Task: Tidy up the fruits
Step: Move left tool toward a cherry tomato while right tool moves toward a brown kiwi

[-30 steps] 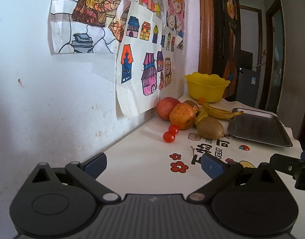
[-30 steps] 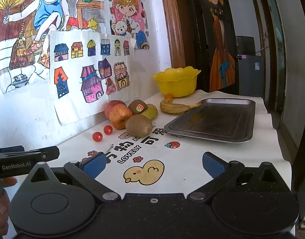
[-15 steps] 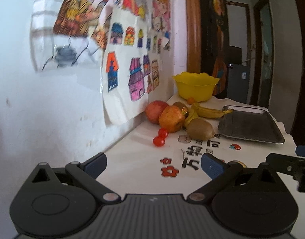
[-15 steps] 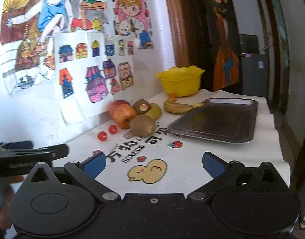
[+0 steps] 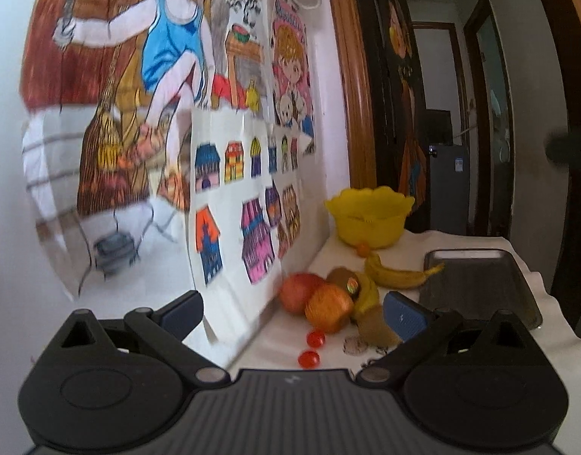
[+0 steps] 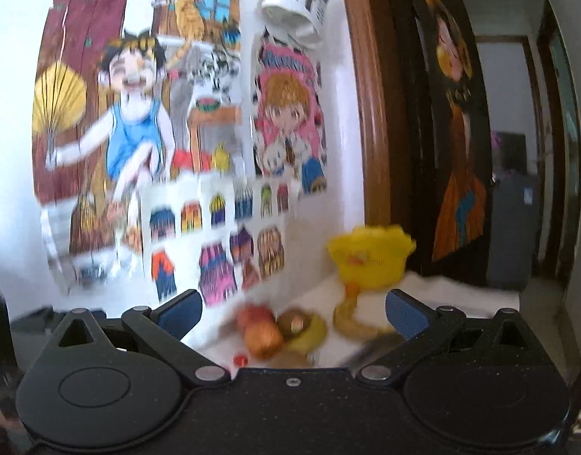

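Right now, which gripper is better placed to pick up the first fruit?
Left, probably. The left gripper has open jaws framing the front apple and cherry tomatoes in a sharp view. The right gripper is open too, but its view is blurred.

Your left wrist camera looks forward between its open blue-padded fingers, low over the white table (image 5: 328, 261), facing the wall of children's coloured drawings (image 5: 169, 121) and, near ahead, the heap of red apples (image 5: 317, 299). Your right wrist camera faces the same way from slightly farther back, tilted higher and blurred. Both views share the drawings, the scalloped yellow plastic bowl (image 5: 370, 216) (image 6: 370, 261) and the fruit heap.
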Demonstrator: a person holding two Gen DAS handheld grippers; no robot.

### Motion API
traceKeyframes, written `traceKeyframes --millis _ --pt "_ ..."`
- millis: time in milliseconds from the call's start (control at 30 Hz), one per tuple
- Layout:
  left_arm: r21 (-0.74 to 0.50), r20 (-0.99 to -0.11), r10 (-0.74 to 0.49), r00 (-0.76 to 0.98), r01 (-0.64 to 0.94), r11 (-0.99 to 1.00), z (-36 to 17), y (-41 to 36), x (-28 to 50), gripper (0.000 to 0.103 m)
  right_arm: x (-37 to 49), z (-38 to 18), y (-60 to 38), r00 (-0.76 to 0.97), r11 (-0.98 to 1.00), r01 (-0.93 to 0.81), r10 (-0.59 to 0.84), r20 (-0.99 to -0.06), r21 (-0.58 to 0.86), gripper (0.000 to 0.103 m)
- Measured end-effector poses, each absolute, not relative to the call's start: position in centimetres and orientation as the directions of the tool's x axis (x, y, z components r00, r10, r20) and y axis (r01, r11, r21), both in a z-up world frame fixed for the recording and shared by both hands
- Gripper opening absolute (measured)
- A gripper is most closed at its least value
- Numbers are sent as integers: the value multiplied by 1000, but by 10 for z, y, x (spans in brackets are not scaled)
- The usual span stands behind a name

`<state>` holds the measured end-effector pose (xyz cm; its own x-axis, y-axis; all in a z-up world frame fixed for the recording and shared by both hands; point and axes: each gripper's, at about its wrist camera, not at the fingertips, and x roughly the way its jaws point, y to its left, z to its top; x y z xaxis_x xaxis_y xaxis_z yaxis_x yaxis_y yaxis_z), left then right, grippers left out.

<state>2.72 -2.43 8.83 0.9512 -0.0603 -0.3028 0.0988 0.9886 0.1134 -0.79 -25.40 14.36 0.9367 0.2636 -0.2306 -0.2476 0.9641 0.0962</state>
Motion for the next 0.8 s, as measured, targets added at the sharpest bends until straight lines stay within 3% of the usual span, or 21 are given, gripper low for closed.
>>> traceKeyframes --millis 133,300,600,800 --pt "137 -315 -77 946 126 983 80 -24 39 103 24 166 -256 899 929 -365 367 -239 56 102" --pt "148 -382 -102 918 170 974 49 -28 60 103 58 135 -255 863 884 -467 449 -232 -27 102" --pt "169 -526 -78 847 194 966 -1 -33 122 103 156 47 -263 770 874 -465 478 -423 140 102" --pt "155 -596 -58 801 186 970 -23 -29 149 102 199 6 -261 710 845 -497 527 -467 198 101"
